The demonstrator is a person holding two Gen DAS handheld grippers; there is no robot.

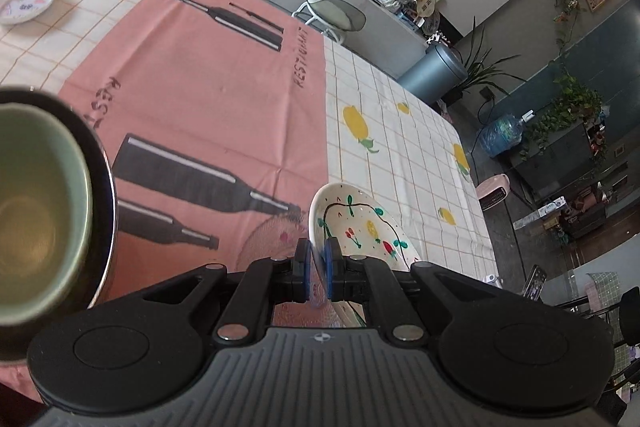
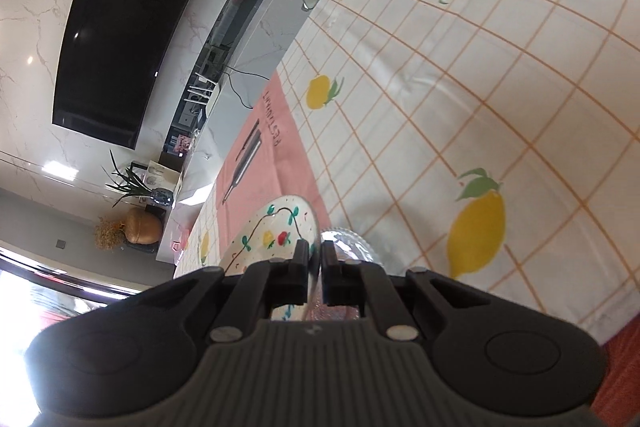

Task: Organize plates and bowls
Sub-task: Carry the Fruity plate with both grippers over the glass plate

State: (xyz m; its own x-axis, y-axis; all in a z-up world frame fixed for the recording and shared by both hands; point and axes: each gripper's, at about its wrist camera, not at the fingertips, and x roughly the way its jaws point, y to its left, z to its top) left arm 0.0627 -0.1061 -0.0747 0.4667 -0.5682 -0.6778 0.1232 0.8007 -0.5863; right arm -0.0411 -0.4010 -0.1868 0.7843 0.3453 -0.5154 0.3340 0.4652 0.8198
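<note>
A white plate painted with fruit [image 1: 360, 227] is held tilted above the table, with a clear glass plate [image 2: 348, 245] against it. My left gripper [image 1: 318, 259] is shut on their rim, its blue pads either side of the edge. My right gripper [image 2: 316, 259] is shut on the rim from the other side; the painted plate [image 2: 272, 235] shows left of its fingers and the glass plate to the right. A green bowl [image 1: 36, 211] nested in a dark bowl [image 1: 106, 203] sits close at the left of the left wrist view.
A small white dish [image 1: 26, 1] lies at the far left of the table. The table carries a lemon-print checked cloth [image 2: 460, 99] and a pink placemat [image 1: 208, 95] with bottle prints. A stool [image 1: 336, 13] and a grey bin [image 1: 434, 71] stand beyond the table edge.
</note>
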